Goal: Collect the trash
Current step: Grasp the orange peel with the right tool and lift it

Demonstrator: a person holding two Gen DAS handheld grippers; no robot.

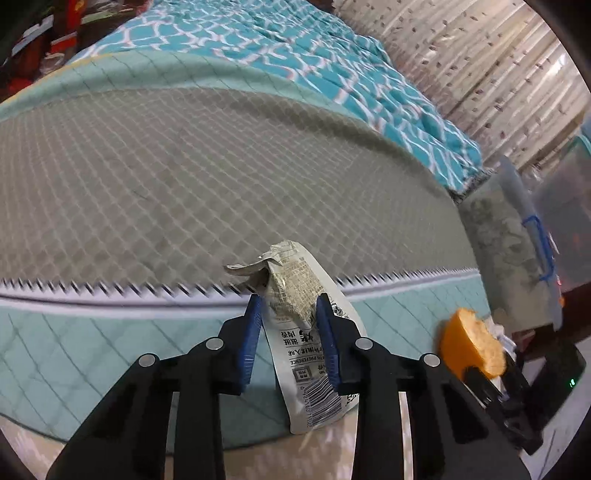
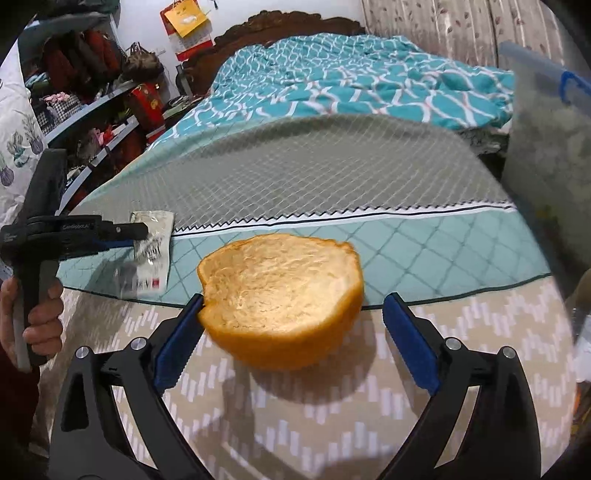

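This is a bedroom in a home. A big bed with a carved dark wooden headboard has a rumpled teal-and-white patterned blanket. Flowered curtains hang behind, and crowded shelves of bags stand beside it.

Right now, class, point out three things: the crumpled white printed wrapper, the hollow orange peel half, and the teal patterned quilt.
Crumpled white printed wrapper (image 1: 295,295): left wrist view, creased upper part.
Hollow orange peel half (image 2: 280,295): right wrist view, pale inner pith.
Teal patterned quilt (image 2: 351,85): right wrist view, rumpled middle.
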